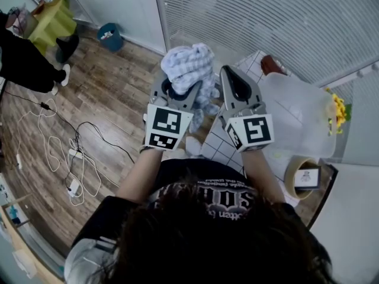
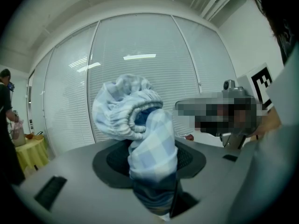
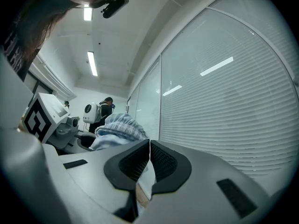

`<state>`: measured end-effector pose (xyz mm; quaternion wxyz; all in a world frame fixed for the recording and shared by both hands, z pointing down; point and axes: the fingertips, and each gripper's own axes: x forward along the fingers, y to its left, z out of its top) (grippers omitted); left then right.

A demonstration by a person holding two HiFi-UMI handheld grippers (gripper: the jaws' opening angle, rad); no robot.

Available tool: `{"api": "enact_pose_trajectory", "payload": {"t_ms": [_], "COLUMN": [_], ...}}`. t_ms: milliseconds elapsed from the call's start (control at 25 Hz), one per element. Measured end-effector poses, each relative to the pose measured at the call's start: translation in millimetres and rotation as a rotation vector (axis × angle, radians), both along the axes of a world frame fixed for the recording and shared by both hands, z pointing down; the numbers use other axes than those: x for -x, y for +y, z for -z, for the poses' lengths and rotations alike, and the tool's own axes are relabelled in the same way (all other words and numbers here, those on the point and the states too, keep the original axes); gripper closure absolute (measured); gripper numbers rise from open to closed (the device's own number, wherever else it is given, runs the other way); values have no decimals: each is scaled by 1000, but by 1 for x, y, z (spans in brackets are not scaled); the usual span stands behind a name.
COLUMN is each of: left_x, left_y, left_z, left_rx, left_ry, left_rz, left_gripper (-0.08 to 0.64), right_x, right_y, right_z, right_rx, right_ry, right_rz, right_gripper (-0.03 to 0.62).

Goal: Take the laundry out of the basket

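Garment [image 1: 188, 64]: pale blue checked cloth with a gathered elastic band, bunched into a lump. In the left gripper view [image 2: 149, 125] its long axis runs straight out along the jaws. The lower end is pinched narrow, the far end swells, and the elastic edge folds over to the left.

It is up in the air, out of the laundry basket [image 1: 302, 114] and to that basket's left, over the edge where wood floor [image 1: 112, 93] meets white tile [image 1: 222, 149].

Left gripper [image 1: 180, 90]: clamped on the garment's narrow near end, cloth filling the gap between both pads; most of the cloth lies beyond the tips.

Right gripper [image 1: 230, 76]: just right of the garment, between it and the basket. Its pads are closed together with nothing between them [image 3: 149, 148]. The garment shows to their left.

Surroundings: cables [image 1: 71, 152] lie on the wood at left, a blue bin [image 1: 109, 36] stands far left, and a blinds-covered glass wall [image 1: 266, 16] runs across the far side.
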<state>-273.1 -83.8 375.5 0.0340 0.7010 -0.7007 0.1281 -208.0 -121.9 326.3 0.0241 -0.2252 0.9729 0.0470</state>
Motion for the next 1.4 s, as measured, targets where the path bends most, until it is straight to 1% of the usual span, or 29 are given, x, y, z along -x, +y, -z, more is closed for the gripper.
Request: {"api": "enact_pose_trajectory", "payload": {"t_ms": [280,600,1280,1400], "left_x": [2,5,4,4], "left_y": [4,4,3,2], "left_z": [0,-3,-7,-6], "left_rx": [-4,6,17,18], "left_ry": [-9,-12,-7,-7], "left_rz": [19,26,18,14], "left_gripper": [356,356,356,356], "right_x": [-2,-3,-3,-4], "right_y": [2,-1,-2,-4], "right_z": [-6,-16,-13,-14], "right_rx": [9,43,38,55], "right_ry": [6,16,18,12], "right_rz": [-2,-1,-13,-18], "right_gripper": [565,565,566,566]}}
